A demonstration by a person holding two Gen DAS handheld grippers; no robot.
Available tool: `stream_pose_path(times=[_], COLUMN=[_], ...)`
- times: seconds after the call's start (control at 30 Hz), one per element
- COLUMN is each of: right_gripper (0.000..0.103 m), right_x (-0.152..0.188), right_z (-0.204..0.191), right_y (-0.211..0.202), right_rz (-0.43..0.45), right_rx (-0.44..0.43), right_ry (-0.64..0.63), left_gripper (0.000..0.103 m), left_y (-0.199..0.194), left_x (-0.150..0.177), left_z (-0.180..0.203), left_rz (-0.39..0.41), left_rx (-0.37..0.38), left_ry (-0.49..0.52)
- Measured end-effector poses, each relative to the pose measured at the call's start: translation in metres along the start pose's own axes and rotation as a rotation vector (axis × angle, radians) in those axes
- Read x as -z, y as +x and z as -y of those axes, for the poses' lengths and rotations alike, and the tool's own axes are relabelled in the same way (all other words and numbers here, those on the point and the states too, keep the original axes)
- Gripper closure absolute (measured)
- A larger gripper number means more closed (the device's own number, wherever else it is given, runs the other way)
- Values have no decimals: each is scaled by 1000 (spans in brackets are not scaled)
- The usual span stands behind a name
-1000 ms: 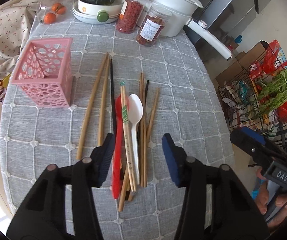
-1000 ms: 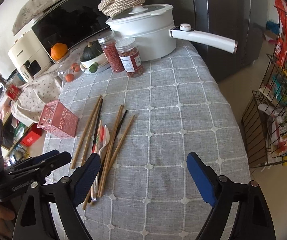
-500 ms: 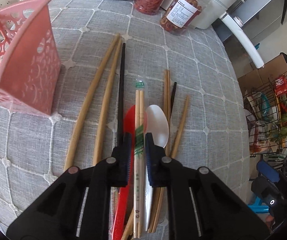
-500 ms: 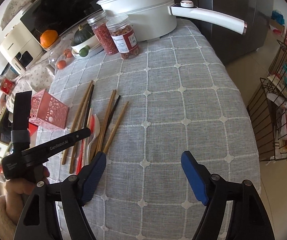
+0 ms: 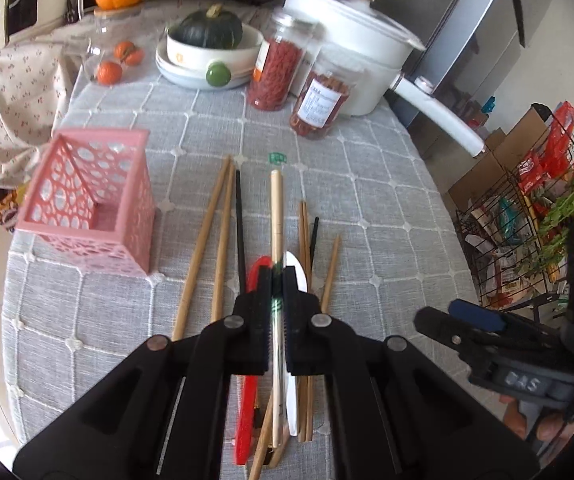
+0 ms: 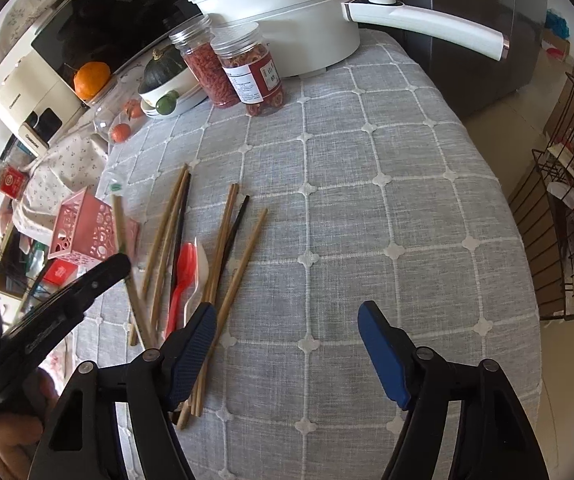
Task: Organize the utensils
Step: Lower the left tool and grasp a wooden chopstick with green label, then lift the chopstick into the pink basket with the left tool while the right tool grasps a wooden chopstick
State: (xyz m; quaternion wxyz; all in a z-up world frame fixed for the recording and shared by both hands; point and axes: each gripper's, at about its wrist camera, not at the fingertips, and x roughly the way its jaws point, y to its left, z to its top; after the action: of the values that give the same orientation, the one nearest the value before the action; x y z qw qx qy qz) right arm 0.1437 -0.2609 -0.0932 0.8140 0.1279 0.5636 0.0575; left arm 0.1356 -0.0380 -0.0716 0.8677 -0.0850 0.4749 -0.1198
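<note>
Grey checked tablecloth (image 6: 367, 208) covers table. White pot (image 5: 351, 60) at far edge, two jars just left of it. Pink basket (image 5: 87, 208) upright at left. Loose wooden chopsticks (image 5: 203, 248), red spoon (image 6: 181, 276) and white spoon (image 6: 201, 276) lie mid-table. Left gripper (image 5: 277, 292) clenched on wrapped chopstick pair (image 5: 276, 216), raised above the pile. Right gripper (image 6: 287, 344) released, jaws wide, over bare cloth right of the pile.
</note>
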Motion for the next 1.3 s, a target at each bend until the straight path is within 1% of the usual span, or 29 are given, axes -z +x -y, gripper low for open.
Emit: stream_pose_path(times=[0.07,0.1,0.13,0.17,0.27,0.4,0.53,0.63,0.7,0.77,0.83,0.93,1.0,1.03,1.07,1.2,1.3], right_gripper=[41,44,50,55,64,66,70,74,76,85,91,91,93,96,97,97,97], right_x=[-4,-6,-8,-10,-14,-17,-19,-19,-18,-17,-16,-17,-17,-15,-15,-14,-13], right_z=[-5,-7,-9,-12,-17,-22,-31,-38,-46,-53,-56,-52,-46,-41,-40,-38,-38], right_y=[10,16,22,28,45,64,77,88,91,94,96,97,96,93,88,60,37], right_rz=[-20,-32,-44,-54,-83,-107,-109,-118,-104,-96,-92,-90,-97,-104,-100,-31,24], right_rx=[-16,-25,-31,-35,-38,-32,-16,8,51,109,138,117,69,38,25,4,-16], right_ry=[7,10,16,22,43,70,64,52,21,-18,-44,-33,2,20,26,7,-8], left_gripper=[97,97,97,97,97,97,97,97,97,97,97,97,97,97,97,97,97], left_y=[-16,-23,-27,-30,-40,-45,-53,-58,-60,-61,-61,-63,-66,-69,-73,-89,-103], left_x=[1,2,3,4,7,8,13,15,15,16,18,21,21,20,19,13,8], left_z=[1,0,-1,-2,-14,-30,-39,-43,-44,-45,-45,-45,-47,-48,-49,-51,-52], left_rz=[48,72,90,104,122,115,120,134,141,145,148,156,171,184,202,294,389], left_rx=[-11,-16,-21,-26,-37,-38,-30,-28,-27,-30,-34,-42,-42,-41,-40,-45,-35], left_ry=[42,61,76,87,93,74,48,38,35,37,39,37,30,25,21,5,-15])
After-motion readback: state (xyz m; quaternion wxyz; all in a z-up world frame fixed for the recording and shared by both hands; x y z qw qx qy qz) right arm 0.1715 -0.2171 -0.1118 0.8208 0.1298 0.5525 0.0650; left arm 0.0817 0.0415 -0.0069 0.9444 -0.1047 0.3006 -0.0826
